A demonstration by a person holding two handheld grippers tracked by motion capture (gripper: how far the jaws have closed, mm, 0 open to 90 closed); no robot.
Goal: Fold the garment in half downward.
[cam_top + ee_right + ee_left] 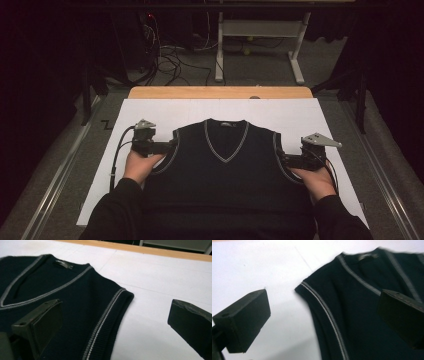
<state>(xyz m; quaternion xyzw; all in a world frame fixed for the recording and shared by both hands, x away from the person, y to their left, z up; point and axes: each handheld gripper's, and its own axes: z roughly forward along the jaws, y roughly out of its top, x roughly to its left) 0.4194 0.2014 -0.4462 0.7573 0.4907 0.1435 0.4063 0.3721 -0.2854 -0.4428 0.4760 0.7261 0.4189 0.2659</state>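
Observation:
A black sleeveless V-neck vest [225, 182] with grey trim lies flat, front up, on a white board [295, 116]. My left gripper [171, 146] sits at the vest's left armhole, held in a hand. In the left gripper view the left gripper [324, 320] is open wide, straddling the striped armhole edge of the vest [362, 315]. My right gripper [283, 159] is at the right armhole. Seen in the right gripper view, the right gripper [115, 325] is also open, with the trimmed edge of the vest [70, 302] between its jaws, one jaw over cloth and one over the board.
The white board rests on a wooden table whose far edge [220, 92] shows behind it. Beyond stand a grey desk frame [260, 30] and tangled cables [170, 60] on the floor. Bare board lies left, right and behind the vest.

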